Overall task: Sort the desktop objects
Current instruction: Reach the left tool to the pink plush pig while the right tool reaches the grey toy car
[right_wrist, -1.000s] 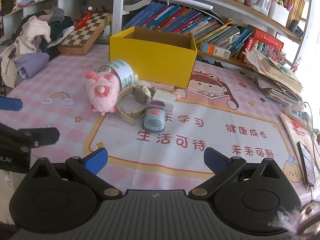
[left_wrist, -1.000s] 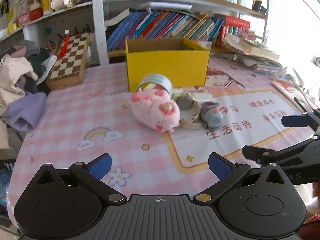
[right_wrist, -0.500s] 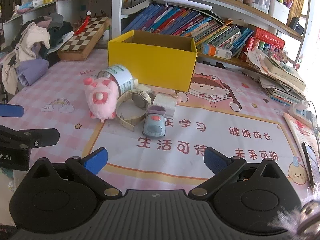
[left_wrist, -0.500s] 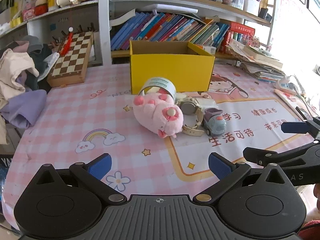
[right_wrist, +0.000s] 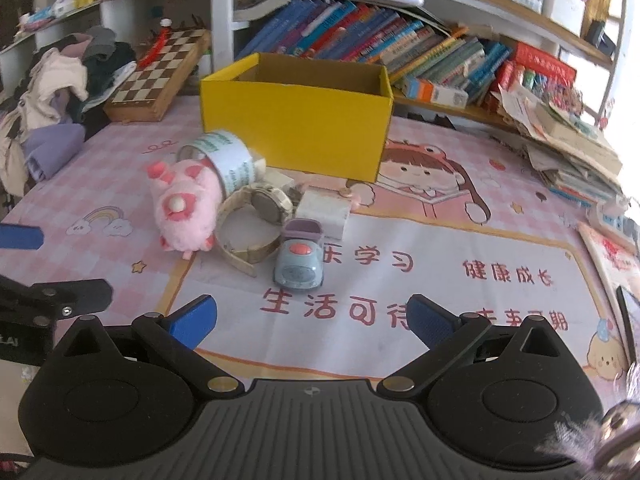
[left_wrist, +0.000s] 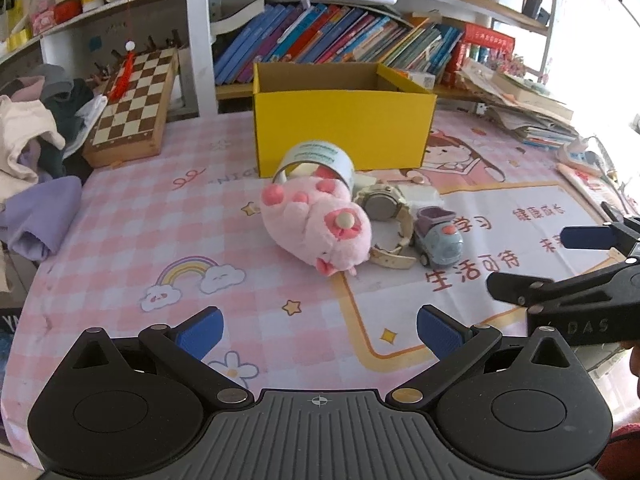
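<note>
Both of your grippers have eased nearer the clutter over the last second, so the yellow box (left_wrist: 344, 120) and the things before it now loom larger. Taking that box as your landmark: off its left, well apart, leans the chessboard (left_wrist: 132, 104). Against its front left corner lies a tipped-over tin (left_wrist: 320, 158), and touching the tin, further toward you, the pink plush toy (left_wrist: 316, 224). It should be light and soft, so squeeze across the fat middle of its body; pinch only the fur and it may slip. Right of the plush, in front of the box, the wristwatch (right_wrist: 266, 204) lies with its strap looped; stiff at the case, floppy at the band, so take it by the case. Just beside it sits the small toy car (right_wrist: 300, 260), hard and likely to roll, best gripped across its sides.

Your left gripper (left_wrist: 318, 326) hovers with jaws spread wide, holding nothing. Your right gripper (right_wrist: 312, 314) is likewise wide and empty.
</note>
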Demonstrator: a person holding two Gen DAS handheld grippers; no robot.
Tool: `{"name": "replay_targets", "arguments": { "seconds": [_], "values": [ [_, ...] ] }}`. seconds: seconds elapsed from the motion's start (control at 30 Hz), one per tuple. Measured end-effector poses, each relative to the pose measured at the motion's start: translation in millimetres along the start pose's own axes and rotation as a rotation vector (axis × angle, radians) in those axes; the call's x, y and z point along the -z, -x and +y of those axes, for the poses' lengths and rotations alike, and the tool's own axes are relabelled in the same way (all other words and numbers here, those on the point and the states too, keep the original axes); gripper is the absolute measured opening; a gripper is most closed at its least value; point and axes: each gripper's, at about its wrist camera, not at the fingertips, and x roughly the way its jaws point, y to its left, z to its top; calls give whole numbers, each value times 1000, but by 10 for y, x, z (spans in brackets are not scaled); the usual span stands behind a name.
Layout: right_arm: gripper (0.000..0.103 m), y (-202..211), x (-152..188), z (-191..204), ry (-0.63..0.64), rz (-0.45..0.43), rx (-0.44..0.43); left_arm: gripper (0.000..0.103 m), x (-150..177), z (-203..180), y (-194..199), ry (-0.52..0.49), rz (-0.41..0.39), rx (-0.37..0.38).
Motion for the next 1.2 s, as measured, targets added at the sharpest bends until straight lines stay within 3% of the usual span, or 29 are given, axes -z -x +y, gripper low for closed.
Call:
{"name": "replay_targets", "arguments": {
  "seconds": [0.23, 0.5, 0.67, 0.87, 1.2],
  "values": [
    [92, -128, -59, -24, 9, 33, -26, 103, -51, 70, -86, 33, 1, 13],
    [89, -311, -155, -14, 40, 60, -54, 103, -123, 73, -255, 33, 30, -2],
    [70, -477, -244, -31, 43, 90, -60, 103, -167, 114, -335, 48, 40, -11],
    [54, -696, -354, -25, 58, 135, -63, 103, -236, 133, -420, 49, 38, -1],
    [51, -1008, -456, -15, 81, 200, -94, 102, -342, 64, -595, 15, 42, 24]
  ]
}}
